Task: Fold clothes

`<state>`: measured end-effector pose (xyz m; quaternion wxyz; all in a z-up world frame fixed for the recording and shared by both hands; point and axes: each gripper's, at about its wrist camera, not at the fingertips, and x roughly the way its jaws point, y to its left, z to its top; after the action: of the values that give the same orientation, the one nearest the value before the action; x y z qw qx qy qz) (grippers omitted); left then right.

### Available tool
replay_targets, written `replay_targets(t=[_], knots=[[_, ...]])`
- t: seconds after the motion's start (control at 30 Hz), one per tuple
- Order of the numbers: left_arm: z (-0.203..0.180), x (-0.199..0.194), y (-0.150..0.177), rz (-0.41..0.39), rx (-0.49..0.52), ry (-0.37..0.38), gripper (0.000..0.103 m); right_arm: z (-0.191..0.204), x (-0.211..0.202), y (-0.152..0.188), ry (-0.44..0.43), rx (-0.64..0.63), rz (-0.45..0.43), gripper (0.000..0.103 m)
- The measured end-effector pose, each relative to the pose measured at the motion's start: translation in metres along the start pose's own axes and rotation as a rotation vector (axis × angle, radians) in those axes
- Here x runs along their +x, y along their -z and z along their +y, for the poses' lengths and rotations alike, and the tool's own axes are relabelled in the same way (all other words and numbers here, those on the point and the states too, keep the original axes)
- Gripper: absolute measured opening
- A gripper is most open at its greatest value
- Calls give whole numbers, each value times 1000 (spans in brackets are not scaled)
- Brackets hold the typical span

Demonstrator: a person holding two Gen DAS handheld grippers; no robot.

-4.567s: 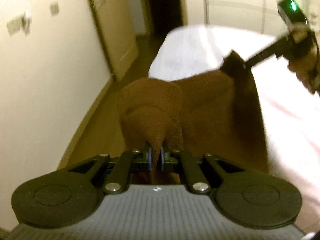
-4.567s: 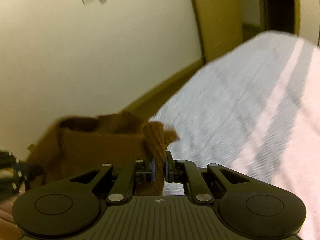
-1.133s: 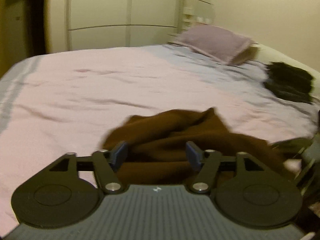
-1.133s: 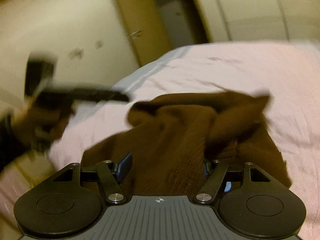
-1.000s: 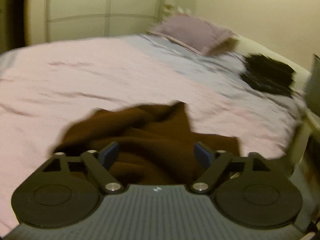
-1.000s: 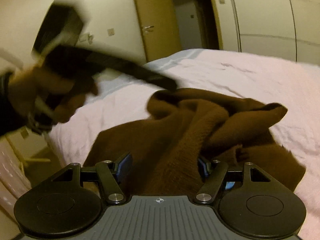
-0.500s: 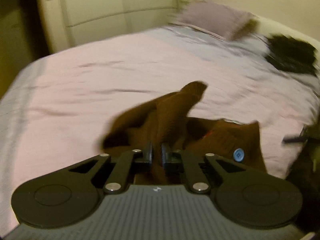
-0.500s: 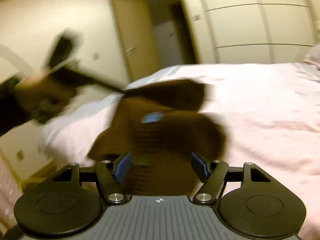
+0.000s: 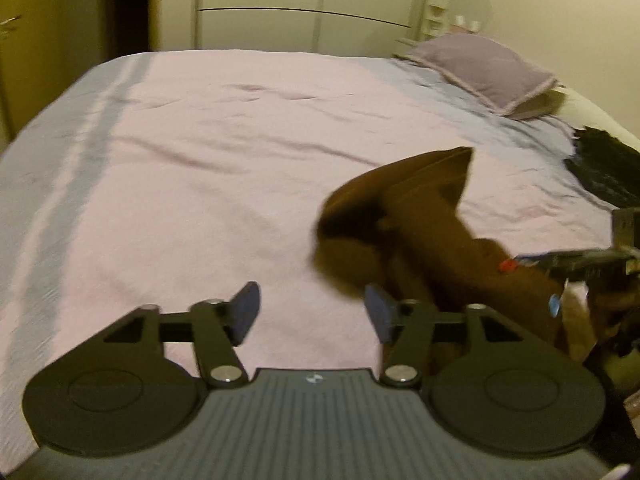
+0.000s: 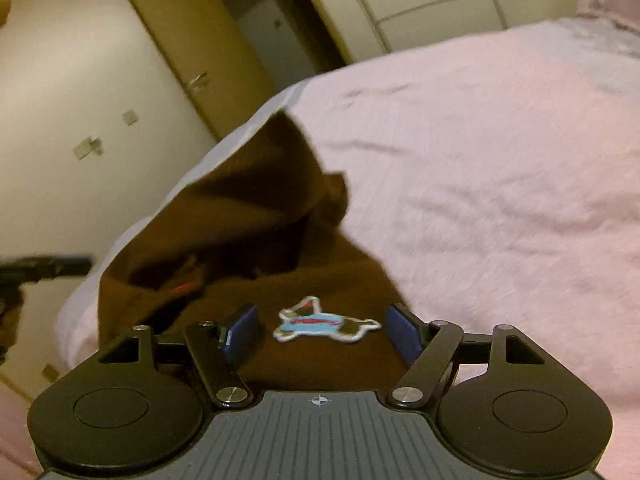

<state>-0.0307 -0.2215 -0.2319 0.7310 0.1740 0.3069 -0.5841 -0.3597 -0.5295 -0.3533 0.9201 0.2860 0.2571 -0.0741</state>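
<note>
Now we have let go: our left tool (image 9: 310, 312), clamped on the brown sweater (image 9: 432, 224) half a second ago, gapes empty, our right tool (image 10: 322, 326) gapes too, and it lies crumpled on the bed (image 9: 200, 160), still unfolded.

A pink-covered bed (image 9: 208, 152) fills the room. A lilac pillow (image 9: 484, 68) lies at its head, near a dark heap (image 9: 604, 172). A wooden door (image 10: 192, 40) stands behind.

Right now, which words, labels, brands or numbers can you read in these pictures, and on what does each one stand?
None can be read.
Patch on the brown garment: a picture, no letters.
Small red tag on the garment: too blurred to read.
Both tool bodies: only a small round mark, no text.
</note>
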Motion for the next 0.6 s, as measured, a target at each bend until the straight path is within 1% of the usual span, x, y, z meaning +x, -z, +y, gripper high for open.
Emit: replay_targets(t=[0.03, 0.07, 0.1, 0.13, 0.17, 0.2, 0.27, 0.3, 0.33, 0.37, 0.4, 0.43, 0.47, 0.5, 0.53, 0.57, 0.6], knots=[[-8, 16, -10, -6, 11, 26, 67, 3, 1, 5, -24, -9, 11, 74], [-16, 32, -19, -15, 23, 52, 67, 9, 1, 7, -59, -27, 25, 69], [-22, 47, -27, -19, 34, 83, 68, 17, 1, 9, -104, -51, 42, 46], [-29, 63, -37, -13, 40, 111, 69, 24, -2, 12, -144, -74, 58, 35], [-36, 79, -45, -6, 45, 139, 69, 30, -3, 16, -164, -101, 76, 33], [-40, 94, -52, 6, 48, 162, 69, 38, -5, 19, -169, -133, 91, 33], [-51, 121, -60, 36, 69, 199, 66, 46, -11, 21, -185, -190, 117, 33], [-56, 132, -61, 63, 93, 198, 44, 43, -13, 19, -196, -202, 128, 33], [-61, 143, -62, 90, 117, 197, 7, 38, -15, 15, -203, -205, 128, 33], [-65, 151, -62, 108, 137, 195, 8, 31, -17, 9, -207, -202, 120, 36], [-61, 145, -62, 88, 140, 187, 8, 25, -25, 4, -200, -197, 96, 49], [-57, 140, -61, 67, 143, 180, 7, 18, -34, -2, -172, -189, 48, 59], [-52, 132, -60, 47, 140, 170, 7, 7, -38, -9, -144, -172, -2, 77], [-39, 118, -55, 27, 113, 145, 7, -4, -39, -16, -121, -148, -45, 81], [-26, 103, -50, 8, 86, 121, 6, -16, -40, -23, -98, -125, -89, 81], [-13, 88, -45, -12, 59, 96, 6, -26, -36, -30, -87, -104, -104, 81], [0, 73, -40, -31, 31, 71, 5, -33, -25, -38, -83, -95, -93, 81]])
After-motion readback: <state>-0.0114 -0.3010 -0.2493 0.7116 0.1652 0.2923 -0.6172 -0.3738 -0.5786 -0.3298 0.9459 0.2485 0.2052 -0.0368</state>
